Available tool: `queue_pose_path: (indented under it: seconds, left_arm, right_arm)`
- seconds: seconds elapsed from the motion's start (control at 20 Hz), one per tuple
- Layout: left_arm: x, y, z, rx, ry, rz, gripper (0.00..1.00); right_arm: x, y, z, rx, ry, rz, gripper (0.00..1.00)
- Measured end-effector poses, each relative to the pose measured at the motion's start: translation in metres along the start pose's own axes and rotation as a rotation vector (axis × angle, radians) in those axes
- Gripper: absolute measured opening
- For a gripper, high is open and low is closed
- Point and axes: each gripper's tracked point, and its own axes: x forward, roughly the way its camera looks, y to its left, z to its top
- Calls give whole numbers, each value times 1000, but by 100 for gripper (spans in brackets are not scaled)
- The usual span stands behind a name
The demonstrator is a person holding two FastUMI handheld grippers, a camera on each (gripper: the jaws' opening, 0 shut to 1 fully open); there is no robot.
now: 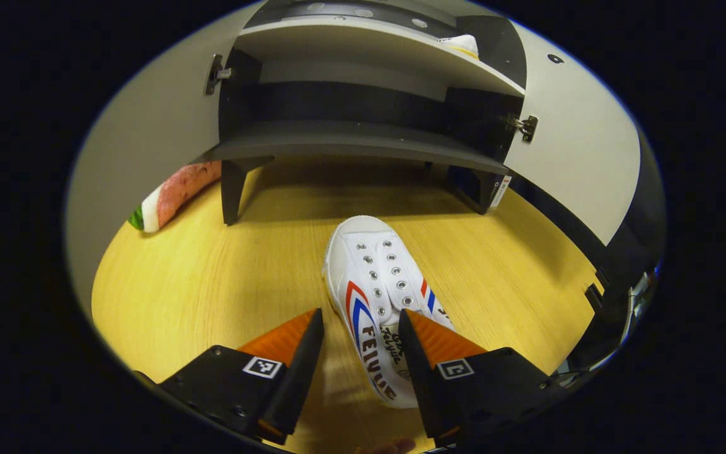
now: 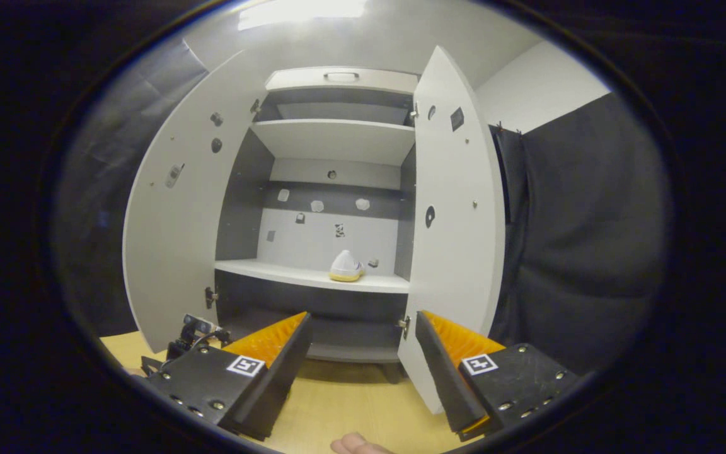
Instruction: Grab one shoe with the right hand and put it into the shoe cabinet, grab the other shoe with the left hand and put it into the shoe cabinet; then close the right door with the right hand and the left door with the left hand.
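A white canvas shoe (image 1: 375, 302) with red and blue stripes lies on the wooden floor, toe toward the shoe cabinet (image 1: 363, 135). My left gripper (image 1: 360, 325) is open and straddles the shoe's heel end, its fingers not pressing on it. The other white shoe (image 2: 346, 267) rests on the cabinet's (image 2: 331, 189) middle shelf, right of centre; its tip also peeks out on the shelf (image 1: 464, 44) in the left gripper view. My right gripper (image 2: 363, 331) hangs open and empty in front of the cabinet. Both doors stand open: left door (image 2: 177, 233), right door (image 2: 454, 208).
A pink, white and green soft object (image 1: 171, 195) lies on the floor beside the cabinet's left leg. The left gripper's body (image 2: 196, 331) shows low at the left. Dark cloth wall (image 2: 583, 239) hangs to the right of the right door. Bare wood floor (image 1: 212, 284) surrounds the shoe.
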Motion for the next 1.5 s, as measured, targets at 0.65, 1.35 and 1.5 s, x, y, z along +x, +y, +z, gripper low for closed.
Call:
queue_pose_path:
  seconds: [0.65, 1.35, 1.5]
  left_arm:
    - [-14, 5, 7, -38, 37, 29, 1]
    - [-122, -51, 151, 37, -265, 3, 1]
    - [-136, -58, 203, 38, -331, 7, 0]
  right_arm:
    - [-20, -23, -51, 33, 105, 6, 99]
    - [-34, -26, -54, 106, 95, 56, 98]
    - [-36, -20, -48, 127, 77, 87, 98]
